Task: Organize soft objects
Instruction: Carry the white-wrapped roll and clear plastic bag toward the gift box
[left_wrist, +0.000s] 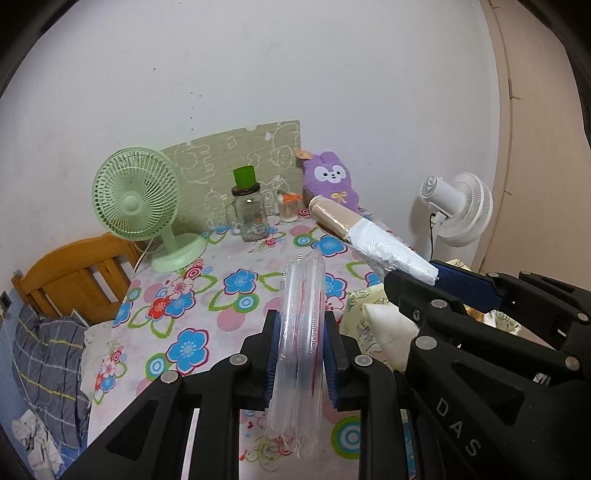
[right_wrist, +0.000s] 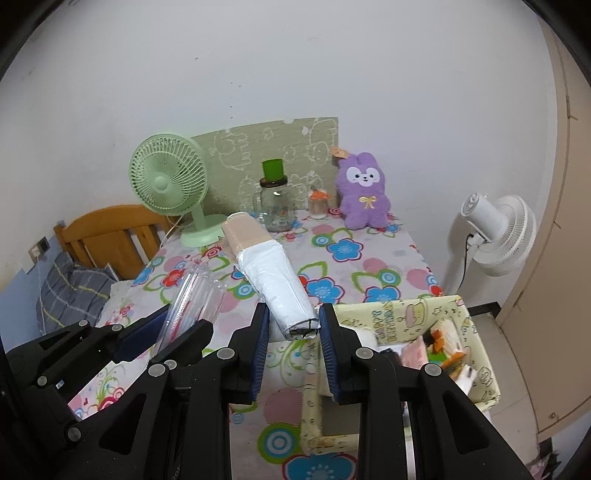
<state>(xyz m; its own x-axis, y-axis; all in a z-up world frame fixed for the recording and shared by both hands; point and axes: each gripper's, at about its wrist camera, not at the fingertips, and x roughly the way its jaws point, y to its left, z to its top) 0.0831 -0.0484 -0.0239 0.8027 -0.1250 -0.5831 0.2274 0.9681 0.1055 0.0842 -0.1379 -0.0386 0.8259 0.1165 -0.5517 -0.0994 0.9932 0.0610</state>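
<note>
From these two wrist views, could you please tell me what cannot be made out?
- Yellow box: its contents are blurred in the right wrist view, and mostly hidden behind the right gripper in the left wrist view.
- Clear inflated packet: its lower end is hidden by the left gripper.
- Small jar beside the purple plush: too small to identify.

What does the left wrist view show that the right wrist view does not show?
Only the left wrist view: crumpled white cloth on the bedding, low at the left. Only the right wrist view: the inside of the yellow box, with small items in it. Both: the green fan, the purple plush rabbit, the clear air-cushion pack in the left hand-held gripper, and the wrapped roll in the right hand-held gripper.
</note>
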